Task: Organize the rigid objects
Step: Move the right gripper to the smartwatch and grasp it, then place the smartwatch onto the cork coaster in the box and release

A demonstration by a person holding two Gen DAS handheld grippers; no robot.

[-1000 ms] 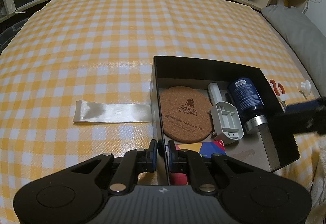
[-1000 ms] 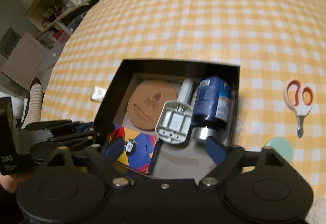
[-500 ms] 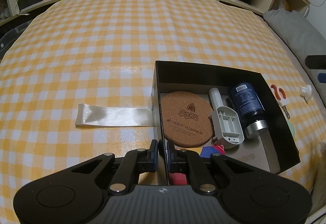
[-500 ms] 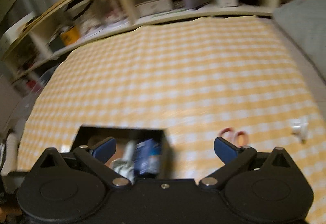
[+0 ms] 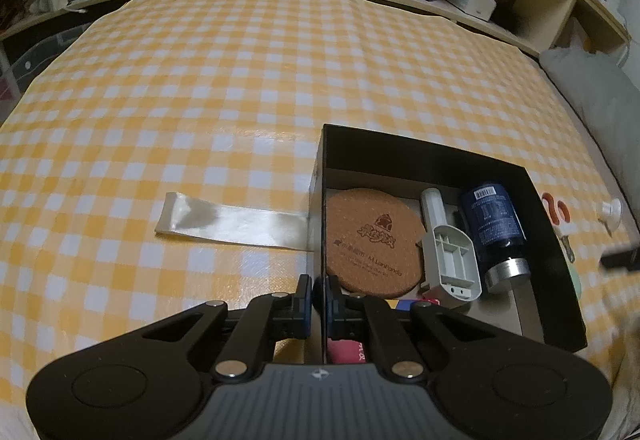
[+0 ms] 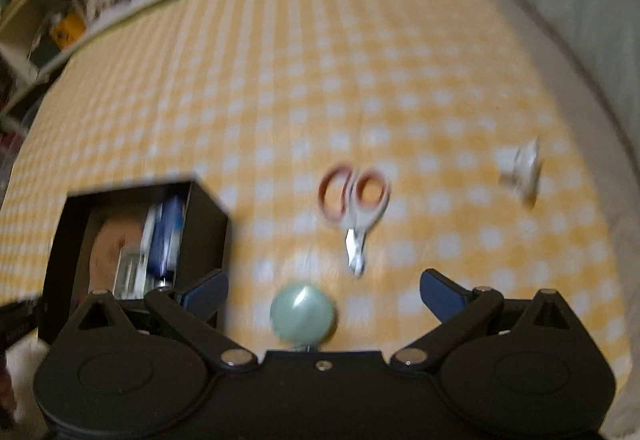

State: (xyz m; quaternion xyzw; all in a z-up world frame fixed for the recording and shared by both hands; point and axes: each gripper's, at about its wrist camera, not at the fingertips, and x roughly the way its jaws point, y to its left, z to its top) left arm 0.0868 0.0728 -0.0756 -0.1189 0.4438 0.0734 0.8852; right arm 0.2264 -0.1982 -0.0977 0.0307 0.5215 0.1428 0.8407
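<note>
Scissors (image 6: 354,206) ahead of spread right gripper (image 6: 324,290)

Checked cloth (image 5: 248,88) under box (image 5: 440,156), scissors (image 6: 354,206), ribbon (image 5: 232,225).

Left gripper (image 5: 318,298) showing black arms, blue pads, shiny round screws, ridged grey body with small logo. Right gripper (image 6: 324,294) showing black arms, blue fingertips (image 6: 438,290), silver screws.

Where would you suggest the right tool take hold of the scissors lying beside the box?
Probably from above, across the narrow neck of the scissors where handles meet blades. They lie flat, blades shut and pointing toward the open right tool, loops away; the neck is the slimmest, most rigid part.
</note>
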